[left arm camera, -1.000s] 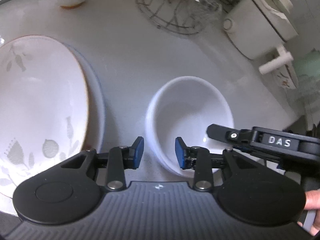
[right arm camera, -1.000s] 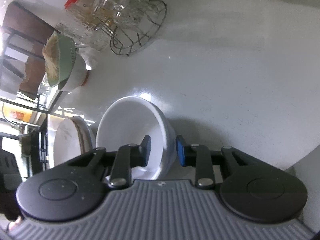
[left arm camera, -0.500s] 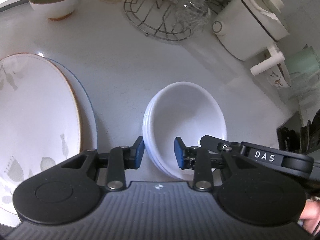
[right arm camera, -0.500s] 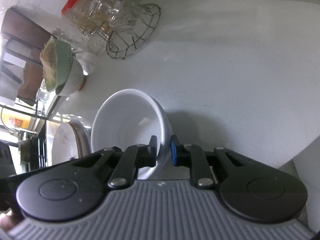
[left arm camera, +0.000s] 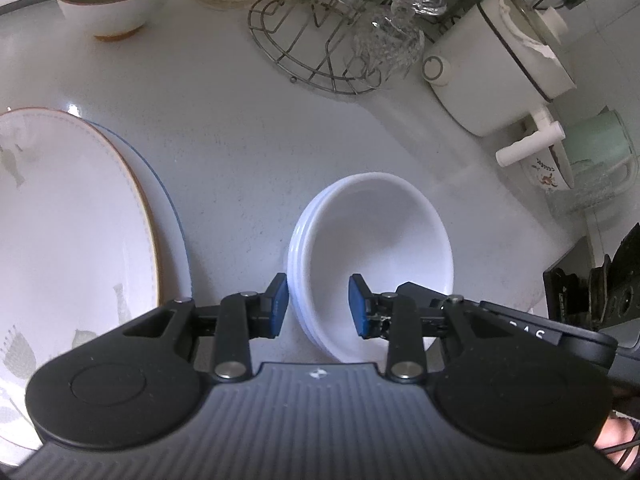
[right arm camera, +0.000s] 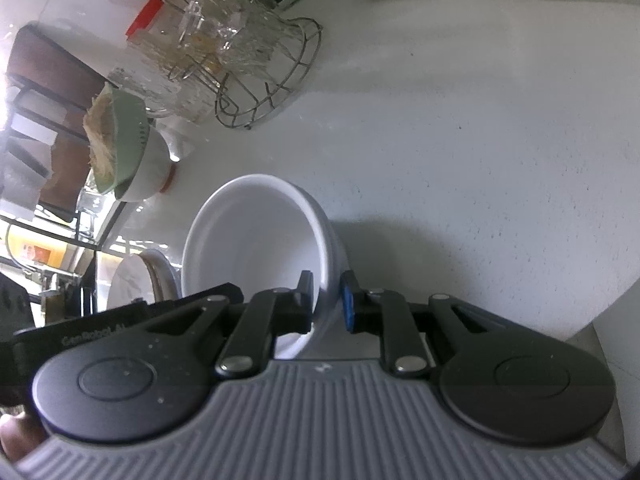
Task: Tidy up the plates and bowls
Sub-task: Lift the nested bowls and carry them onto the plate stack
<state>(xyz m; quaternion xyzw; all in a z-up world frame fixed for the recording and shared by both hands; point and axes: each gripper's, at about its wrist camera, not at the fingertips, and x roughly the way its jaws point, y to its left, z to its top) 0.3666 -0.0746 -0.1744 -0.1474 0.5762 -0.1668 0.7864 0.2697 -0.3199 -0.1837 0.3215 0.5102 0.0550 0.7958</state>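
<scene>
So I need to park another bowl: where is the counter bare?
Bare counter lies between the plates, wire rack and stacked white bowls. The back edge is crowded: glassware, white pot, green-lidded bowl.

Pale speckled stone worktop (right arm camera: 460,128) fills the view, daylight glaring off it. Dark wooden shelving (right arm camera: 44,92) stands beyond its far-left edge.

The left hand-held gripper (left arm camera: 318,305) body hides the near rim of the stacked white bowls (left arm camera: 372,256), the picture's left edge cuts off the decorated plate (left arm camera: 68,240), and the glassware (left arm camera: 394,36) in the wire rack (left arm camera: 312,60) is too jumbled to count.
</scene>
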